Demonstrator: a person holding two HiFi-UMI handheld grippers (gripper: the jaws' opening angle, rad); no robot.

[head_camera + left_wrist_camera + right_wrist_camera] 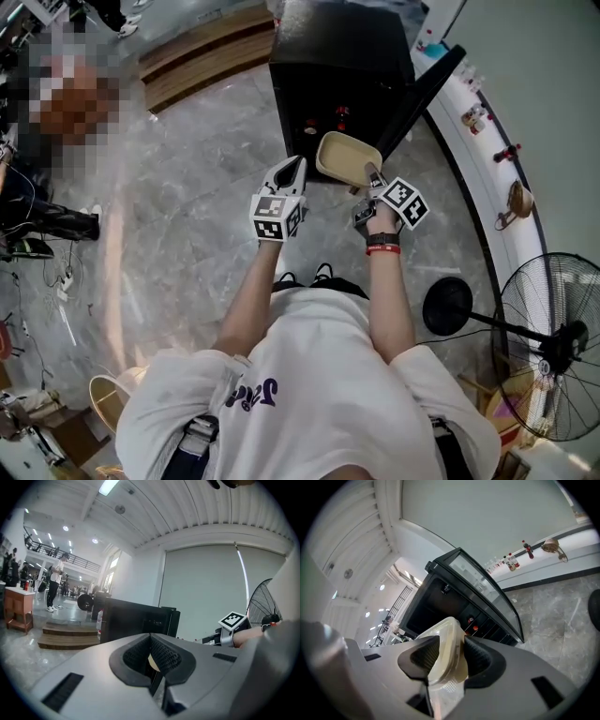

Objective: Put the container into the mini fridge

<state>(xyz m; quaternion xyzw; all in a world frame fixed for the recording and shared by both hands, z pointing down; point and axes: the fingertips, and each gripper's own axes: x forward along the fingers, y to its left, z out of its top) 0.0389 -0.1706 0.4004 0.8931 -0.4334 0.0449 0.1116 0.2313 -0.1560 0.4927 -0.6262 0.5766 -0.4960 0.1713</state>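
Right gripper jaws clamp the container rim, just before the open fridge; left gripper jaws closed, empty. Keep it level — advance straight in, clear of the door.

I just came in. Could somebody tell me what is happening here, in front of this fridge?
A person stands facing a black mini fridge whose door is open. The right gripper is clamped on the edge of a pale plastic container and holds it in the air in front of the opening. The left gripper is shut on nothing and hangs beside it. The container is not yet inside the fridge.
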